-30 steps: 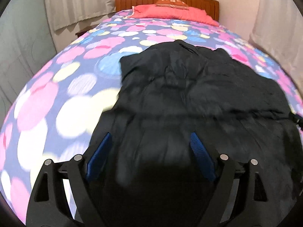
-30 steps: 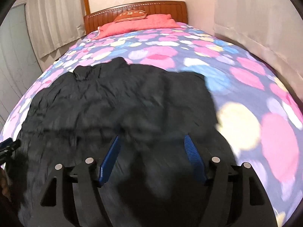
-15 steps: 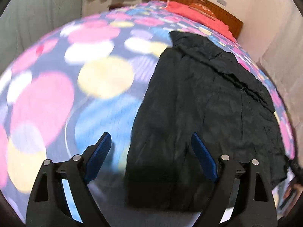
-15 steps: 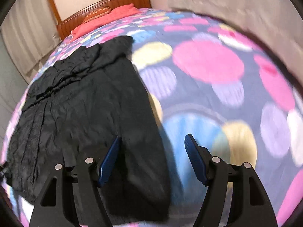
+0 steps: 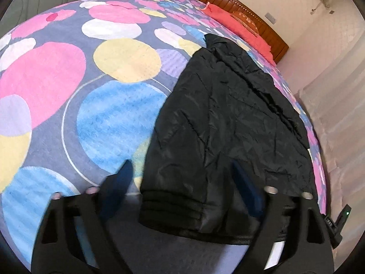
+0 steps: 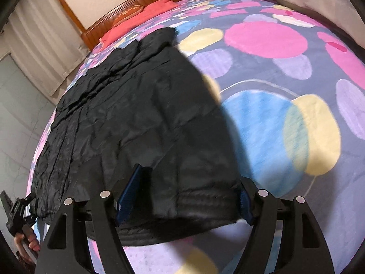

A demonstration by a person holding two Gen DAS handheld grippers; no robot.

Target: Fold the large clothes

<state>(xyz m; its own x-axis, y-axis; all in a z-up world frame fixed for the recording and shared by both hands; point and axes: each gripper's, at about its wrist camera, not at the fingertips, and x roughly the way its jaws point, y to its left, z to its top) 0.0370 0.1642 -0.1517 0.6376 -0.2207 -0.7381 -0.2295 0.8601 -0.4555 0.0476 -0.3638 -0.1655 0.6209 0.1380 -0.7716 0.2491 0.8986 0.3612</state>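
1. Polka-dot quilted bedspread is lying under the black crinkled nylon jacket.
2. Left gripper and right gripper, jaws spread and empty, are straddling the jacket's hem corners.
3. Risk: slippery nylon escaping a shallow pinch.

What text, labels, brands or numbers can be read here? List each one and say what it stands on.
None can be read with confidence.
Brown cushion at the wooden headboard: carries lettering, too small and blurred to read.
Device at the right edge of the left wrist view: a green light and small markings, unreadable.
Black jacket, spotted bedspread: no text visible.
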